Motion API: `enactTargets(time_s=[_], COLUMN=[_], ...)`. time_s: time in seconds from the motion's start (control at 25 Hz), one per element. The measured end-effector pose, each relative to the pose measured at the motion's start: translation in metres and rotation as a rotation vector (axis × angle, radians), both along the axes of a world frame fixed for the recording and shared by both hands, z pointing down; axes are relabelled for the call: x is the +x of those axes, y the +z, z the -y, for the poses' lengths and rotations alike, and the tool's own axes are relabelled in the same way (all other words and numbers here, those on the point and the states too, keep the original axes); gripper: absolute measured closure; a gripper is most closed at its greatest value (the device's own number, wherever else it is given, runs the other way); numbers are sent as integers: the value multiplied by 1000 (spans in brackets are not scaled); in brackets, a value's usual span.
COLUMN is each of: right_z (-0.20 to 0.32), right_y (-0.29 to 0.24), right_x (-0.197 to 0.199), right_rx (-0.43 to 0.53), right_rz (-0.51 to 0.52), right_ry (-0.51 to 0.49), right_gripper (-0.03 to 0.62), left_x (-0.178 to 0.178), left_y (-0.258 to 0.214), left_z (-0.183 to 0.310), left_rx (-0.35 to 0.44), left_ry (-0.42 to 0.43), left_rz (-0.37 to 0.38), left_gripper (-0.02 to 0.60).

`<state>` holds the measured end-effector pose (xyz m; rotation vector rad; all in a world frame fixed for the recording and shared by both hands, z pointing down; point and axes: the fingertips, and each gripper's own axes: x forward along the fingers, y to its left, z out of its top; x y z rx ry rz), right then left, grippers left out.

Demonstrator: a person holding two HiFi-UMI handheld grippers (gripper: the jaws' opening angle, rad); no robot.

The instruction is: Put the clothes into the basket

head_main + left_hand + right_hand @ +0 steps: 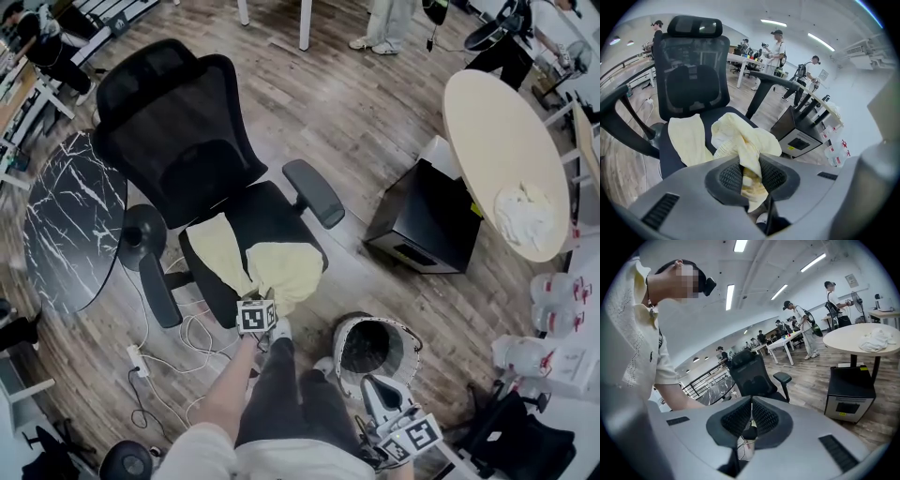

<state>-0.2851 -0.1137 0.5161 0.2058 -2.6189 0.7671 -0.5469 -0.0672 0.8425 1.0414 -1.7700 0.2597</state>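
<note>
Bare floor (pixel 354 281) separates the chair (pixel 281 214) from the basket (pixel 405 330); its armrest (pixel 314 192) juts nearby.

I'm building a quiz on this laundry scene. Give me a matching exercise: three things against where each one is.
Things:
1 yellow garment
2 white cloth
3 basket

Places:
A on the floor
B over the office chair seat, clamped in the left tongs
C on the round beige table

Pairs: 1-B, 2-C, 3-A
</note>
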Motion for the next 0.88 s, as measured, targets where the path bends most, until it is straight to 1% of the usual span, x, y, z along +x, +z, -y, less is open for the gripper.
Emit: enactTargets(time_s=[0.48,0.88], right_z=[-5,-15], right_y=[-37,-65], right_x=[17,41], right_rx=[50,85], right_rz=[50,83], right_ry=[-15,-11], right_gripper=[579,580], left_x=[24,50], left_y=[-65,-124], left_z=[-10,-11], left_rx=[79,162], left_ry=[-10,25], left_rz=[28,75], left_gripper=[497,497])
